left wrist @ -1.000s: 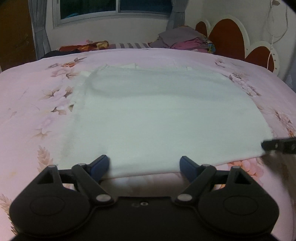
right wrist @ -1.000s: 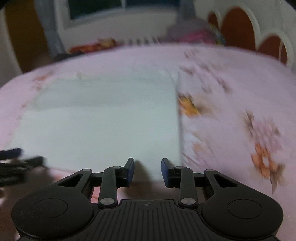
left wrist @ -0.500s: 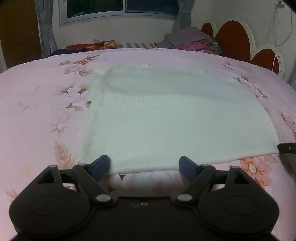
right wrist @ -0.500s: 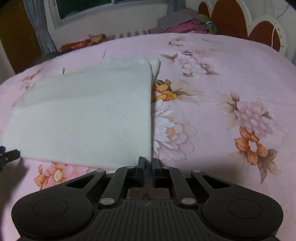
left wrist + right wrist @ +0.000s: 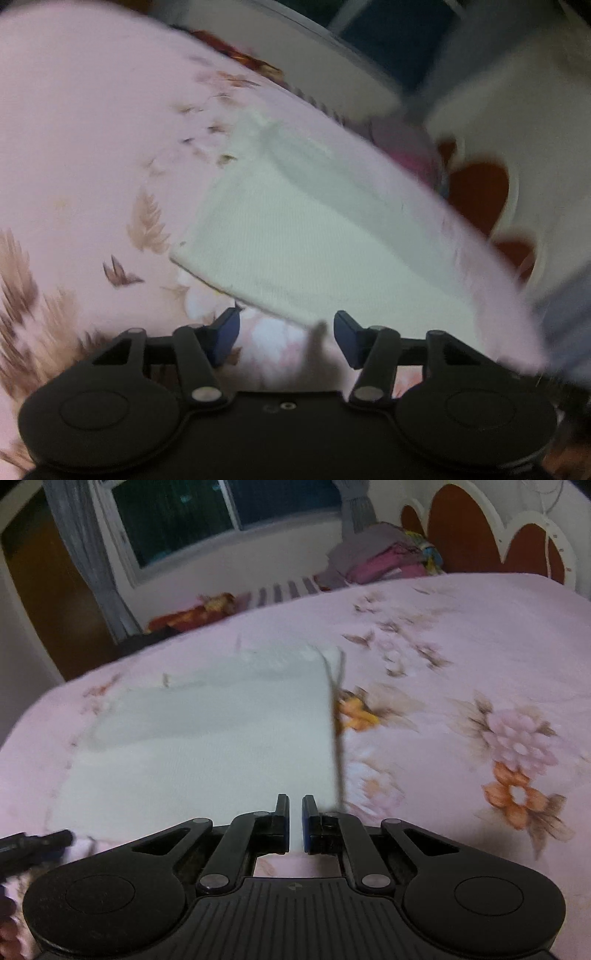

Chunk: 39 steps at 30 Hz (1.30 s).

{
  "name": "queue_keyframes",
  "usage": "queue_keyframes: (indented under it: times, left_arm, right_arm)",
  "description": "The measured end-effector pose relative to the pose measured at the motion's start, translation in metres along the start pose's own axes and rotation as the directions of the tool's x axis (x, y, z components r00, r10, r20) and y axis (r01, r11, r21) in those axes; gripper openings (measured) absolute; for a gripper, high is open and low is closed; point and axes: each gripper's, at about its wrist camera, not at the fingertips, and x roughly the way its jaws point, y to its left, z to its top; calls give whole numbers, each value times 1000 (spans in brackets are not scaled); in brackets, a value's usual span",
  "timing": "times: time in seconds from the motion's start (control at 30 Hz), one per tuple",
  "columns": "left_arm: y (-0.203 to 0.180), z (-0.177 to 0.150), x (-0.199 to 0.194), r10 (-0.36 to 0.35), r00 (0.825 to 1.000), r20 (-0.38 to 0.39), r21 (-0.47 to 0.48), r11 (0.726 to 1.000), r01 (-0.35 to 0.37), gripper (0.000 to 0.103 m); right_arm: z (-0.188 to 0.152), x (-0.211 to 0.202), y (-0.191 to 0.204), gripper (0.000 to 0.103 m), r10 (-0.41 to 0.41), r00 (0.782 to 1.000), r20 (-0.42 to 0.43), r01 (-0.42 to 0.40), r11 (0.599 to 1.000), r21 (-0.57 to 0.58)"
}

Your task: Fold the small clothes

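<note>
A home bedroom. A bed [image 5: 461, 635] spread with a pink flowered sheet fills the view. Behind the bed stands a white headboard [image 5: 480, 524] with red-brown scalloped panels; beside the headboard lies a pile of clothes [image 5: 380, 557]. Beyond the bed's far edge, a dark window [image 5: 221, 513] hangs with grey curtains [image 5: 85, 554].

Garment [image 5: 207, 746] spread flat on the bed [image 5: 461, 635], toward its left half in the right wrist view. Right hand-held gripper [image 5: 295, 823] at the garment's near right corner, the near hem between its fingers. Left hand-held gripper [image 5: 286, 336] just before the near left corner (that view tilted and blurred). Behind the bed: window [image 5: 221, 513] at left, pile of clothes [image 5: 384, 557] right of it, headboard [image 5: 480, 528] at far right.
</note>
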Motion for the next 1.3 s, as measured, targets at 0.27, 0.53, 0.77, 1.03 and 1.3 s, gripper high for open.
queue_keyframes:
  times: [0.27,0.53,0.77,1.03,1.3]
  left_arm:
    - [29,14,35,-110,989,101,-271,953,134,39]
    - [44,30,63,-144,983,113,-323,930,174,14]
    - [45,33,63,-162,978,132,-322,926,197,8]
    - [40,25,37,-29,982,186,-310,947,87,22]
    - [-42,40,13,8,974,226,-26,1000,-2,7]
  right_arm:
    - [28,36,38,6,58,998,-29,-59,998,-26]
    - [55,106,93,6,108,991,-85,-115,989,-89]
    - [62,135,122,6,108,987,-116,-123,983,-132]
    - [54,156,117,5,80,984,-157,-106,981,-165]
    - [68,135,82,6,168,981,-92,-175,982,-66]
